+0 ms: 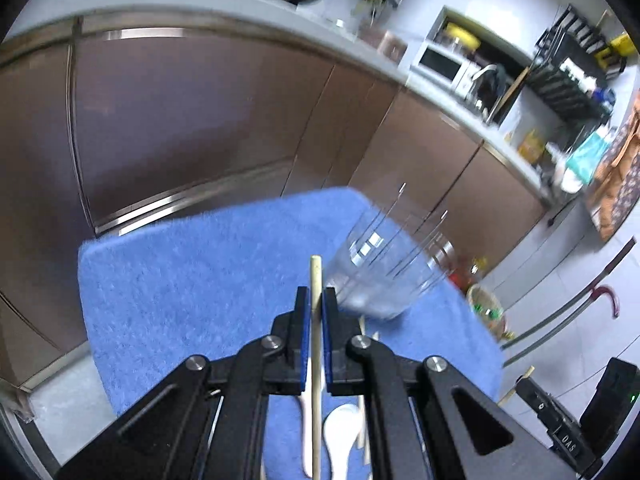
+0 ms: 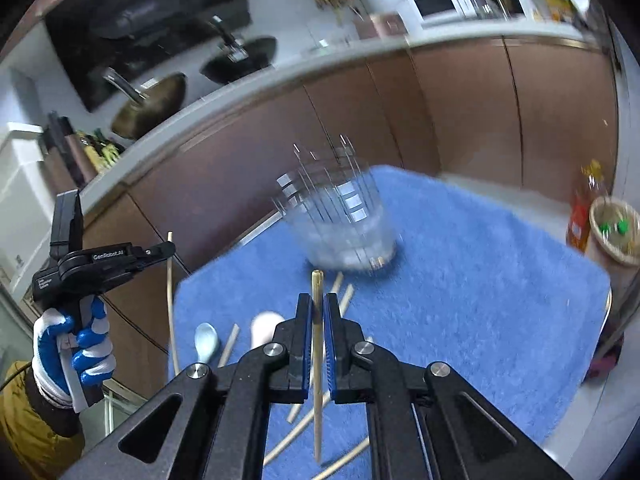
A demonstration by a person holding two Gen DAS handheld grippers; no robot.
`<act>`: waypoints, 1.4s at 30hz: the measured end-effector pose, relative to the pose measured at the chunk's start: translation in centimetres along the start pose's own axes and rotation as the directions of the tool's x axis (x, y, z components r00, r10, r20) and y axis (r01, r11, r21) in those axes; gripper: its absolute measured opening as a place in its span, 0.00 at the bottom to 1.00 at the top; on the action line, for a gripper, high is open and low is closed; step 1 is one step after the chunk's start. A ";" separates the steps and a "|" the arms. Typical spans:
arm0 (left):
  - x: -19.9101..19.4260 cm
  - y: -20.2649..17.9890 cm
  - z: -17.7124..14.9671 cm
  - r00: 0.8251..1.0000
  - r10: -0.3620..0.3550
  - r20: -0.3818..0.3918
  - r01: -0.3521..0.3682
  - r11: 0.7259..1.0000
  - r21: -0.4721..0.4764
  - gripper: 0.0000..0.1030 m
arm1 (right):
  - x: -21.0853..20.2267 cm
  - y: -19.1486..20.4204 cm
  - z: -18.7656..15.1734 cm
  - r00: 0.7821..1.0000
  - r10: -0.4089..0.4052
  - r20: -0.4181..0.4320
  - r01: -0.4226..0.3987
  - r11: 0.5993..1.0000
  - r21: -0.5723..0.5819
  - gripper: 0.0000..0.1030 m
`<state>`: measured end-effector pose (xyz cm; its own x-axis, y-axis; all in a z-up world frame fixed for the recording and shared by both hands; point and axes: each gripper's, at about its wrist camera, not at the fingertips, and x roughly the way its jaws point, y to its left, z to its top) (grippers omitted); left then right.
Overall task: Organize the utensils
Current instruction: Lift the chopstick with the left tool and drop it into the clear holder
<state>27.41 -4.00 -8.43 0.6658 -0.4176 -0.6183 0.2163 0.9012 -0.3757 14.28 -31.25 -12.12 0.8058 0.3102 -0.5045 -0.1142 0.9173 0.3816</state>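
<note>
Chopsticks (image 2: 304, 428) lie scattered on the blue towel (image 2: 460, 300) covering your tabletop, beside two white spoons (image 2: 206, 342). Your left tool (image 1: 316, 300) is closed on one chopstick (image 1: 316, 272); seen from the right, its body reads "GenRobot.AI". Your right tool (image 2: 317, 308) is likewise closed on another chopstick (image 2: 317, 288). A clear glass (image 2: 340, 224), blurred, stands on the towel just beyond both tools; its contents cannot be made out.
</note>
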 end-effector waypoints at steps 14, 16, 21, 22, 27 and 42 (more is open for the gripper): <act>-1.2 -9.4 10.9 0.951 -0.067 0.302 0.072 0.997 -0.004 0.05 | -1.1 3.2 12.3 0.941 0.123 0.314 -0.065 0.980 -0.188 0.06; 0.2 -10.2 12.0 0.943 -0.060 0.326 0.066 0.998 -0.007 0.05 | -0.3 3.1 13.5 0.932 0.110 0.346 -0.037 0.977 -0.211 0.06; 5.2 -11.7 13.5 0.921 0.016 0.388 -0.016 1.000 -0.004 0.05 | 3.1 2.2 14.8 0.916 0.074 0.393 0.021 0.972 -0.233 0.06; 6.3 -11.8 13.6 0.920 0.031 0.390 -0.031 1.000 -0.006 0.05 | 4.0 1.9 14.9 0.913 0.065 0.402 0.033 0.972 -0.233 0.06; 11.6 -11.2 12.0 0.907 0.091 0.410 -0.096 0.995 -0.007 0.05 | 7.7 0.7 14.3 0.912 0.018 0.410 0.089 0.966 -0.241 0.06; 11.7 -10.5 7.2 0.905 0.069 0.420 -0.123 0.987 0.102 0.26 | 8.6 -1.8 10.3 0.933 -0.019 0.360 0.101 0.972 -0.211 0.30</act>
<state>38.05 -17.48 -6.77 0.9172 -0.2666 -0.2960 0.2045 0.9528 -0.2245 27.38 -32.80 -9.12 0.9631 0.1817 -0.1986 -0.1519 0.9759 0.1566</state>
